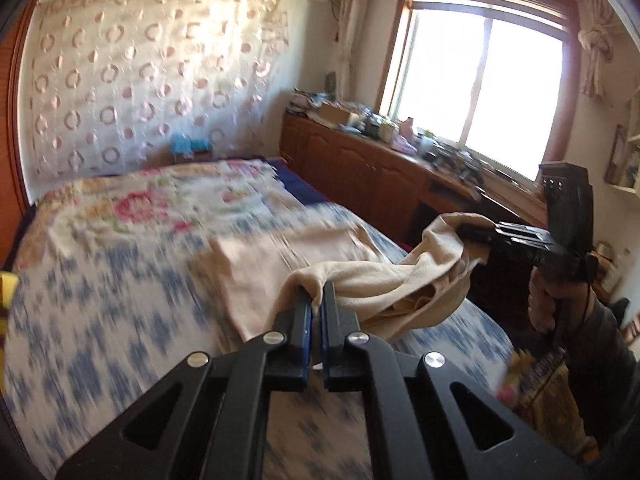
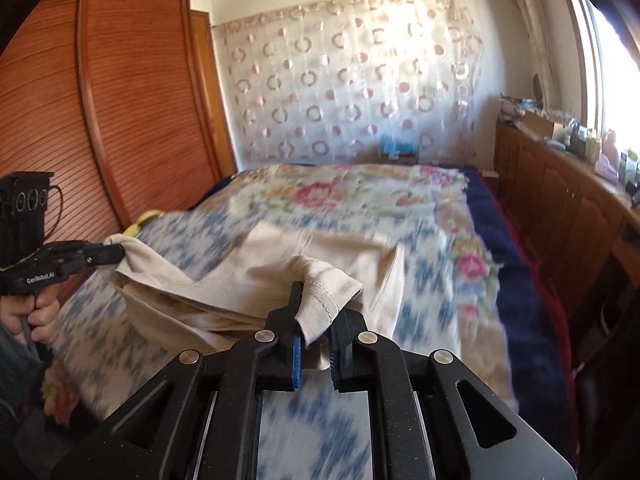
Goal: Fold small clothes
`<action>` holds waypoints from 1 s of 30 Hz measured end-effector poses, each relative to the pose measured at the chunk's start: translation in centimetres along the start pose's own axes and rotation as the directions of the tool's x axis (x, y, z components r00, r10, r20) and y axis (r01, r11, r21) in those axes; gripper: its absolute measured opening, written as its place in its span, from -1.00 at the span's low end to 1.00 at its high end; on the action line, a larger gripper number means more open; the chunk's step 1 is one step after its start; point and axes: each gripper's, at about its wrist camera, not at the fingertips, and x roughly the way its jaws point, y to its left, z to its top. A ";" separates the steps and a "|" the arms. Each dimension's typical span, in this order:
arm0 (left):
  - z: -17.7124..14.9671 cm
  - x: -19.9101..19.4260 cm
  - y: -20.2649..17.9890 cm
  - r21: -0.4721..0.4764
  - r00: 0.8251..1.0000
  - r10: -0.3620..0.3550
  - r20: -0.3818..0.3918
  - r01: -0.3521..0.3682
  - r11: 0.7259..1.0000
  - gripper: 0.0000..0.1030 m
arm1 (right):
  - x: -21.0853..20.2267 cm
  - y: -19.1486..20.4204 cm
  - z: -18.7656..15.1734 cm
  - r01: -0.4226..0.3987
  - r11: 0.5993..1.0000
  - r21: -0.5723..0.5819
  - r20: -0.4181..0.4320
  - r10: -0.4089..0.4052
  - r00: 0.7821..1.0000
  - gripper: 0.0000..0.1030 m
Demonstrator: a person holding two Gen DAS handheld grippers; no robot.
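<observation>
Left tongs [image 1: 316, 300] and right tongs [image 2: 316, 316] each clamp the beige garment [image 1: 376, 280]. It hangs between them above the bed [image 1: 100, 320].

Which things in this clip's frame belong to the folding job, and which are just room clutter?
In the job:
- beige garment, near edge lifted off the bed
- left claw, shut on one corner
- right claw, shut on the other corner
- bed, the work surface

Just lying about:
- floral blanket
- cabinet-top clutter
- wardrobe
- blue box

Beige garment [image 1: 372, 280] lifted off bed [image 1: 100, 300]
</observation>
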 end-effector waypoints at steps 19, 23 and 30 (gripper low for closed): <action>4.4 12.5 8.3 0.007 0.988 0.101 -0.119 -0.101 0.995 -0.40 | 14.8 -7.8 5.6 0.162 0.986 -0.033 -0.110 -0.165 0.980 -0.05; 2.3 13.6 7.7 0.027 0.977 0.060 -0.204 -0.056 0.998 -0.31 | 13.7 -8.2 4.3 0.127 0.990 -0.059 -0.128 -0.134 0.983 0.17; 0.9 17.3 7.1 0.034 0.954 0.053 -0.294 -0.044 0.998 -0.31 | 17.5 -9.0 3.4 0.061 0.997 -0.042 -0.241 -0.069 0.968 0.17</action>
